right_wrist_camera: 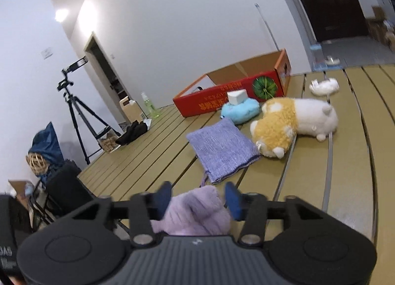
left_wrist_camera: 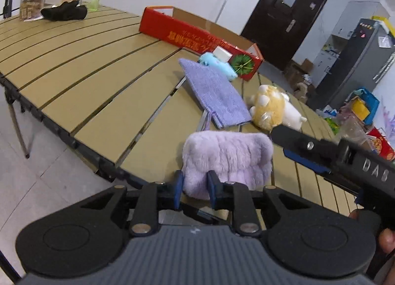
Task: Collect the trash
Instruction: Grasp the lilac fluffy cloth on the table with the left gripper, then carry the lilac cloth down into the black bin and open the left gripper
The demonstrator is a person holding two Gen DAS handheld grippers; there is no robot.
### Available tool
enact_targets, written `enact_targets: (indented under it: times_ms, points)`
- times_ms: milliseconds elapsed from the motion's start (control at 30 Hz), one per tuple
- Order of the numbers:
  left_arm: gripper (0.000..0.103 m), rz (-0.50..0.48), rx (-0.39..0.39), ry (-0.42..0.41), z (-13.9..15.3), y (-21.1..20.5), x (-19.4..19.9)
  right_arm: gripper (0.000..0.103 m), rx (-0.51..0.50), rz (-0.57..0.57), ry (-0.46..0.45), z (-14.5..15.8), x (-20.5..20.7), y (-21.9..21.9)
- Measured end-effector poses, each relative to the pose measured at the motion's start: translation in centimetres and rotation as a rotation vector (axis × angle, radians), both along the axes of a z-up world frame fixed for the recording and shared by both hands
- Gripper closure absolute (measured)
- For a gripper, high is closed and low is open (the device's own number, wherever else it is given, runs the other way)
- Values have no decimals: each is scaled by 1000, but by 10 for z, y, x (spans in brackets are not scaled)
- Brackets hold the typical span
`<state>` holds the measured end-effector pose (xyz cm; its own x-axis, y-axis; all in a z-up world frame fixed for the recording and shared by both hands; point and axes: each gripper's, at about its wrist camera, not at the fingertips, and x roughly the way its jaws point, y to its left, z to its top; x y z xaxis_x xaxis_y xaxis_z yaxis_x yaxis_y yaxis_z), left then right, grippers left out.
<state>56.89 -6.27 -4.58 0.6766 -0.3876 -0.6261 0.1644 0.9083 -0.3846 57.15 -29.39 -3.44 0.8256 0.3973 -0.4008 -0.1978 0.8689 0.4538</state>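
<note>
Left wrist view, nearest first: left tool (left_wrist_camera: 195, 187) nipping a small fold at the near edge of the lilac fluffy pouch (left_wrist_camera: 228, 159), blue pads close together and pressing into the fur. Right tool (right_wrist_camera: 198, 198) straddling the pouch's other end (right_wrist_camera: 195, 211), pads well apart, one side close against the fur, the other clear of it, nothing clamped.

Likely to slip: shallow pinch on loose fur only, so a lift could pull the fold free and drop the pouch back on the counter (left_wrist_camera: 74, 75), or off its near edge. Could also snag, with the right tool's open pads this close.

Farther back: purple woven cloth (left_wrist_camera: 214, 92), yellow-and-white plush dog (left_wrist_camera: 271, 109), blue plush (left_wrist_camera: 217, 64) with a small white block (left_wrist_camera: 222, 54) on it, then the open red carton (left_wrist_camera: 197, 35), probably the collecting bin, well apart from the pouch.
</note>
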Motion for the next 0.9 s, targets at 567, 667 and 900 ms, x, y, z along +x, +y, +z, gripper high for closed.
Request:
enact_targets:
  times_ms: [567, 667, 900]
  points:
    - [85, -44, 84, -165, 5, -2, -4, 85, -3, -3, 57, -28, 22, 20]
    - [86, -67, 123, -219, 14, 1, -28, 85, -37, 66, -2, -15, 6, 26]
    - [86, -58, 98, -210, 13, 33, -78, 85, -53, 178, 25, -20, -30, 49]
